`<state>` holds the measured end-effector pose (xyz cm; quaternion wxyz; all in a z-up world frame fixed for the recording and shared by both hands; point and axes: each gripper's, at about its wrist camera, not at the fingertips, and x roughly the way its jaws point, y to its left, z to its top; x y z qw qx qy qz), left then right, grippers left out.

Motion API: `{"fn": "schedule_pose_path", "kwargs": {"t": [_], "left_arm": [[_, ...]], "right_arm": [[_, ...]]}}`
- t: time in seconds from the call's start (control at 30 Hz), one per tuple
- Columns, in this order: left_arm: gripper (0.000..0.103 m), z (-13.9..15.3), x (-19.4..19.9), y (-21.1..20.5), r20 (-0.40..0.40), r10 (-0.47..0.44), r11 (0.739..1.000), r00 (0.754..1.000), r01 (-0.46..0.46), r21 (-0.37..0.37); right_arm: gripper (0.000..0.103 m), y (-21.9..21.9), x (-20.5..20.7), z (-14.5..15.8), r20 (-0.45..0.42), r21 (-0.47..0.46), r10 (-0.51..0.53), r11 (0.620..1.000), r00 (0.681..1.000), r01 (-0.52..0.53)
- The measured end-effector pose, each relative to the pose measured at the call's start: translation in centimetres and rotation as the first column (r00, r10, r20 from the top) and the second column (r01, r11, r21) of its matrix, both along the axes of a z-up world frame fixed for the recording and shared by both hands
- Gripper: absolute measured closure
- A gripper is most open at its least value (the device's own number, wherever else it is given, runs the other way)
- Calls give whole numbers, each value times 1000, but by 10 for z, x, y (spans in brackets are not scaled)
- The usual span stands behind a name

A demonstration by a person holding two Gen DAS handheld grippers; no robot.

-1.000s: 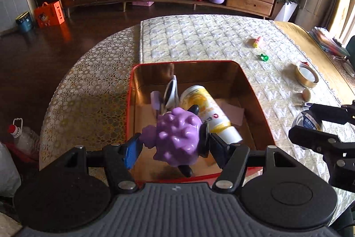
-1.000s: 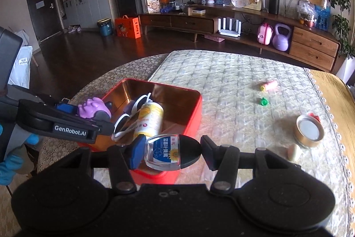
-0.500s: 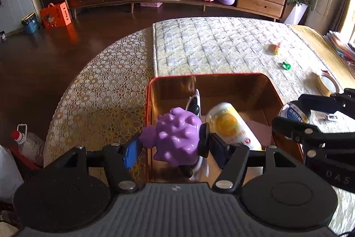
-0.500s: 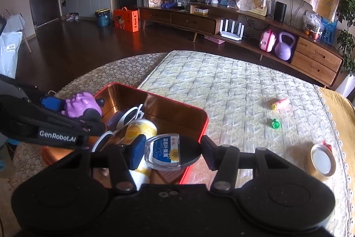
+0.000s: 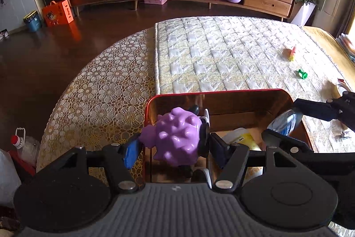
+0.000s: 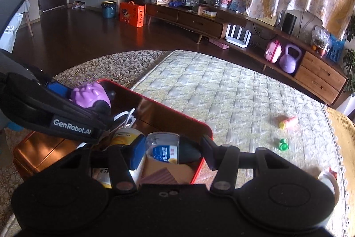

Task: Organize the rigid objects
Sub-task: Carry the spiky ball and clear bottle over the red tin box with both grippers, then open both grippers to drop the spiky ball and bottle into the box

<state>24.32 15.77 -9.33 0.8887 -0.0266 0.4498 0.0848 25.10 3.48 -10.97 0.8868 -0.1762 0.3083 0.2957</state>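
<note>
Toys and bottles belonged in the red tin (image 5: 221, 92), so I had both grippers above it. My left gripper (image 5: 172, 147) was clamped on the purple spiky toy (image 5: 175, 137) over the tin's left edge. My right gripper (image 6: 170, 151) pinched a small bottle (image 6: 165, 148) across its body, above the right side, ready to drop.

My left gripper (image 5: 173, 150) is black plastic with a ribbed grey pad at its base, two round black discs at its sides and silver screw heads on its angled finger links. One finger (image 5: 131, 151) has a blue pad. Seen from the right wrist, its side reads "GenRobot.AI" in white. My right gripper (image 6: 172, 151) is the same matte black build, with silver screws and a blue pad (image 6: 138, 151).
</note>
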Motion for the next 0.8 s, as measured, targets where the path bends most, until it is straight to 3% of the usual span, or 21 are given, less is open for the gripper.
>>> {"fn": "schedule_pose_path", "kwargs": {"t": [0.23,0.8], "left_arm": [[38,-6,3,-1,-4,0,1000,1000,0,19],[38,6,-6,-10,28,7,999,1000,-8,39]], "right_arm": [[48,-2,-6,-2,4,1,10,1000,1000,-10],[41,-66,-46,18,-117,161,-58,984,991,76]]}}
